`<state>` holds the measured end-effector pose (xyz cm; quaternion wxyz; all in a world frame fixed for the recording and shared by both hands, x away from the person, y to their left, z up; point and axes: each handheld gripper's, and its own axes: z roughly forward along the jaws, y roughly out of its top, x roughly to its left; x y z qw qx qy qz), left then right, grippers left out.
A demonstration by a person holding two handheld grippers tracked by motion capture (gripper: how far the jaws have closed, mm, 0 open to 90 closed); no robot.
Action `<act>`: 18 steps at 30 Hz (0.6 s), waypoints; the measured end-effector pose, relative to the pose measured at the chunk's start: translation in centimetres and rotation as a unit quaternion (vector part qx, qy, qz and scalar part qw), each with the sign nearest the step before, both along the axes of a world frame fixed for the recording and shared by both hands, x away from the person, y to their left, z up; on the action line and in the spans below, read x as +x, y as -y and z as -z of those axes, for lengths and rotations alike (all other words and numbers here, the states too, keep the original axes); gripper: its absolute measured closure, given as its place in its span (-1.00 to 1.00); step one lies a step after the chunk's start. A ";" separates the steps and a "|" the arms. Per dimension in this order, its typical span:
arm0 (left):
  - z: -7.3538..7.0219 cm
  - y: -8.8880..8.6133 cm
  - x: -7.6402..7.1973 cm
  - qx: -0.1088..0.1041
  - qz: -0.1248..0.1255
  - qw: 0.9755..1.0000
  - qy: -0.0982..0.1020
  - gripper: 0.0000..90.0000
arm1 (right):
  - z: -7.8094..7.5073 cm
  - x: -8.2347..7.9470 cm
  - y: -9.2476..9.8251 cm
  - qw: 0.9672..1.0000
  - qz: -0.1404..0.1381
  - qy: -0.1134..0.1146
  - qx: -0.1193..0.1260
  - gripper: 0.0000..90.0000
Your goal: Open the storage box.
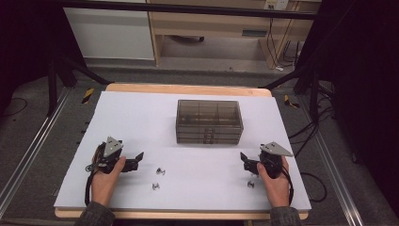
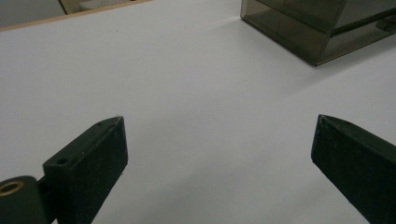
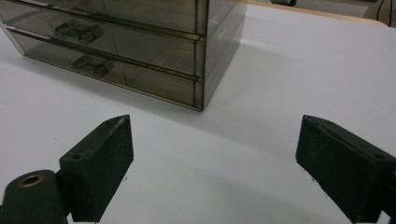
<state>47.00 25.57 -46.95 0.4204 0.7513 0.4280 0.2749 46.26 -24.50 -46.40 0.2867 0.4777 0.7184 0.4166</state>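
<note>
Three small metal pieces lie on the white sheet [image 1: 141, 108] in front of the smoky drawer box [image 1: 209, 121]: two [image 1: 160, 171] [image 1: 155, 186] just inward of our left gripper [image 1: 139, 156], one [image 1: 251, 183] beside the right gripper [image 1: 243, 157]. We hold both sets of jaws wide apart, empty. Left hand is nearer the pair; right is nearer the single piece.
</note>
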 end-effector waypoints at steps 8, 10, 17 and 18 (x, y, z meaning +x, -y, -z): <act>-0.3 -0.6 -0.3 0.003 -0.013 1.000 0.011 -0.93 | -1.5 0.3 -3.0 0.993 -0.046 -0.013 -0.106 -0.70; -0.3 -0.7 -0.3 0.006 -0.014 1.000 0.009 -0.93 | -2.0 0.4 -3.8 0.990 -0.057 -0.016 -0.127 -0.71; -0.4 -1.1 -0.3 0.004 -0.022 1.000 0.015 -0.92 | -3.3 0.6 -6.7 0.975 -0.081 0.005 -0.206 -0.53; -0.4 -1.2 -0.3 0.004 -0.023 1.000 0.017 -0.92 | -3.5 0.7 -7.8 0.968 -0.086 0.019 -0.235 -0.41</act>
